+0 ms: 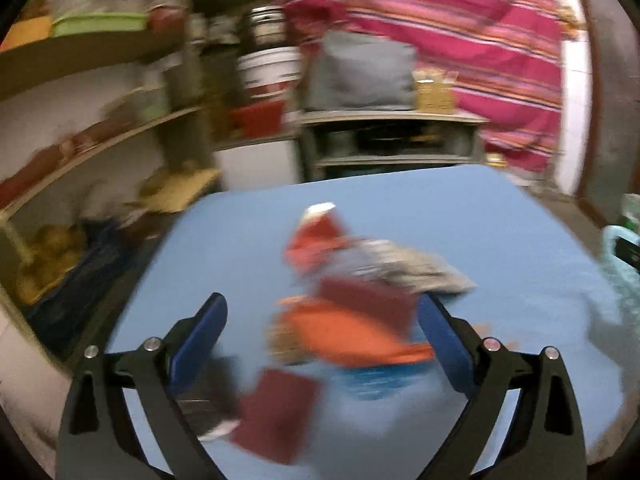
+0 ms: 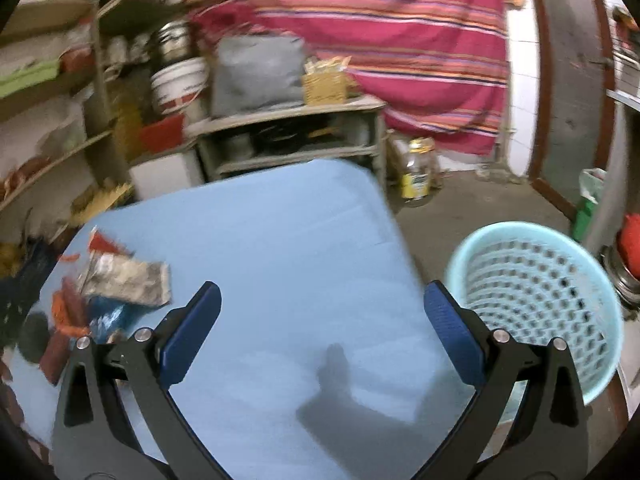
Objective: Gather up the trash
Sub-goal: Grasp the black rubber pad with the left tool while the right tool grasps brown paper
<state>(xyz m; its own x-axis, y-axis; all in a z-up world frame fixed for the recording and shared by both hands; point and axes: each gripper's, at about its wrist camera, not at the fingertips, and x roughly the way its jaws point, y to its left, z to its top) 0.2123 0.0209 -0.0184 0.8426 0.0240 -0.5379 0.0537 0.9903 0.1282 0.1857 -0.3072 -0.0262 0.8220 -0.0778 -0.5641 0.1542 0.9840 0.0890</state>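
A pile of wrappers lies on the blue table [image 1: 500, 220]: an orange wrapper [image 1: 352, 336], a red one [image 1: 316, 236], a silver one [image 1: 416, 268], a maroon one [image 1: 280, 412]. My left gripper [image 1: 322, 316] is open and empty, just above the pile with the orange wrapper between its fingers; the view is blurred. My right gripper [image 2: 322, 304] is open and empty over bare table [image 2: 280, 240], right of the same pile, where the silver wrapper [image 2: 128, 280] shows. A light blue basket [image 2: 536, 300] stands on the floor to the table's right.
Cluttered shelves [image 1: 100, 136] stand to the left. A low grey stand [image 2: 296, 136] with a grey bag and a white bucket [image 2: 178, 84] is behind the table. A striped pink cloth [image 2: 400, 40] hangs at the back. A jar [image 2: 418, 174] sits on the floor.
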